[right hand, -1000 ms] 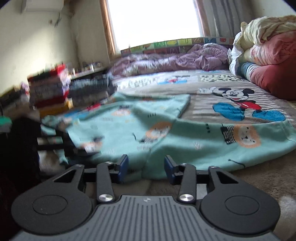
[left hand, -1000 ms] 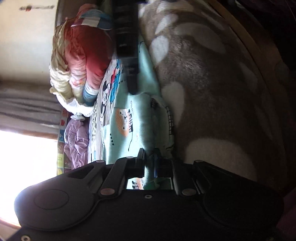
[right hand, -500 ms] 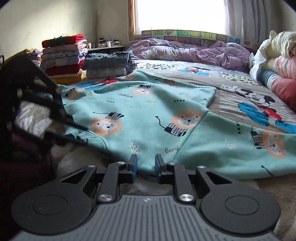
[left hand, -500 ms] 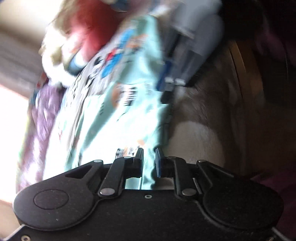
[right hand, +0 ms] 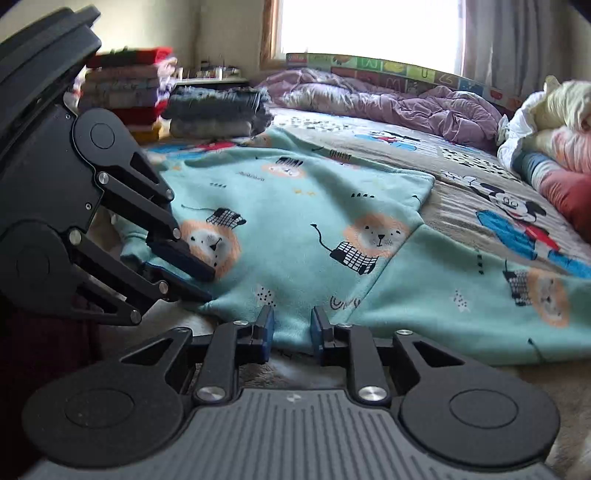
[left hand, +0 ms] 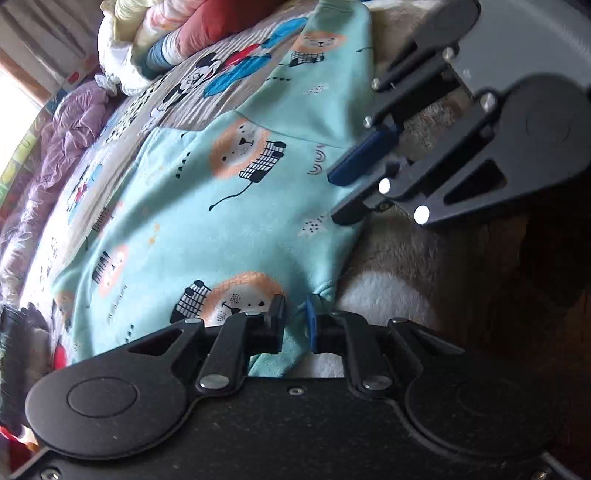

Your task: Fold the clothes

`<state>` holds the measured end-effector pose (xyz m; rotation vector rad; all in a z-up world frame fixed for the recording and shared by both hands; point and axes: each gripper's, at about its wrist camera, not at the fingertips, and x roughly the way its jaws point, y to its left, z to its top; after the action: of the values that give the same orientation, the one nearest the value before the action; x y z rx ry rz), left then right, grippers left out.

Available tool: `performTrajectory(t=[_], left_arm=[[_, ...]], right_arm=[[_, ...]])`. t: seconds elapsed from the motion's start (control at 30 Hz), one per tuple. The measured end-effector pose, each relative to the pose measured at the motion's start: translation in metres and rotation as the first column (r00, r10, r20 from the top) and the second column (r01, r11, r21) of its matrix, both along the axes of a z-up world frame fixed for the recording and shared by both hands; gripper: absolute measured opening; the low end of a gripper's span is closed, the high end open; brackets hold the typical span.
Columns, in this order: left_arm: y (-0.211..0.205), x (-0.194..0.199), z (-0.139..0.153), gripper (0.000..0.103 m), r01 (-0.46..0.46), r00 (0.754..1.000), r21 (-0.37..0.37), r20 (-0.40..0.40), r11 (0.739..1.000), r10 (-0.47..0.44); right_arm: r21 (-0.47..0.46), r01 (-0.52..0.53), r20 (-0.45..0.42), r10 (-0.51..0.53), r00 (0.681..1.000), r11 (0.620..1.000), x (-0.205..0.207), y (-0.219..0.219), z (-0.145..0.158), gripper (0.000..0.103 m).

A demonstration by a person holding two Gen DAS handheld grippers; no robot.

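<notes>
1. A mint-green fleece garment printed with orange lions [left hand: 236, 206] lies spread flat across a bed, its near hem at the bed's front edge; it also shows in the right wrist view [right hand: 303, 236].
2. The left gripper [left hand: 295, 317] has its jaws closing, nearly together, with the garment's hem corner pinched between the blue pads; seen from the right wrist view [right hand: 207, 280], its fingers bite the same edge.
3. The right gripper [right hand: 291, 325] straddles the hem further along — its jaws are opening slightly, a fold of the cloth standing between the pads, which press its sides. In the left wrist view [left hand: 338, 199] its fingertips sit on the garment's edge.
4. Beneath the garment lies a grey cartoon-mouse bedsheet [right hand: 491, 192], and at the front a beige-and-white plush blanket [left hand: 399, 266].
5. No containers show — folded clothes stand in two stacks [right hand: 125, 99] on the bed's far side.
6. A crumpled lilac quilt [right hand: 388, 99] lies below the window [right hand: 369, 26]; rolled bedding in red, pink and cream [right hand: 554, 147] is piled at the right.
</notes>
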<state>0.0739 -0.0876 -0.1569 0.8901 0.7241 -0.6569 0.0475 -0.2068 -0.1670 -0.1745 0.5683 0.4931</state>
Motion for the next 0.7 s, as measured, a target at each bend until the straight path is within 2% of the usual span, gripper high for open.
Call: performTrajectory(t=[0.17,0.23,0.37,0.43,0.47,0.7], left_arm=[[0.025,0.006,0.018,0.011,-0.047,0.996,-0.100,-0.083,0.994,0.039],[0.034,0.012,0.027,0.017,-0.087,0.993,-0.146,-0.097,0.985,0.073],[0.040,0.029,0.043,0.024,-0.153,0.985,-0.229,-0.111,0.961,0.131],[0.043,0.044,0.052,0.040,-0.188,0.980,-0.271,-0.110,0.944,0.164],[0.043,0.053,0.055,0.044,-0.208,0.977,-0.290,-0.109,0.934,0.184],[0.046,0.116,0.078,0.046,-0.344,0.939,-0.410,-0.176,0.844,0.297]], right_arm=[[0.051,-0.045,0.043,0.043,0.998,0.998,-0.012,-0.008,0.014,0.023],[0.077,-0.030,0.077,0.024,0.997,0.997,-0.013,-0.011,0.019,0.023],[0.119,0.030,0.133,-0.046,0.990,0.992,-0.006,-0.017,0.027,0.023],[0.146,0.066,0.150,-0.088,0.985,0.987,0.003,-0.020,0.029,0.023],[0.153,0.081,0.157,-0.105,0.982,0.985,0.007,-0.020,0.029,0.023],[0.064,0.133,0.163,-0.142,0.976,0.989,0.042,-0.004,0.019,0.023]])
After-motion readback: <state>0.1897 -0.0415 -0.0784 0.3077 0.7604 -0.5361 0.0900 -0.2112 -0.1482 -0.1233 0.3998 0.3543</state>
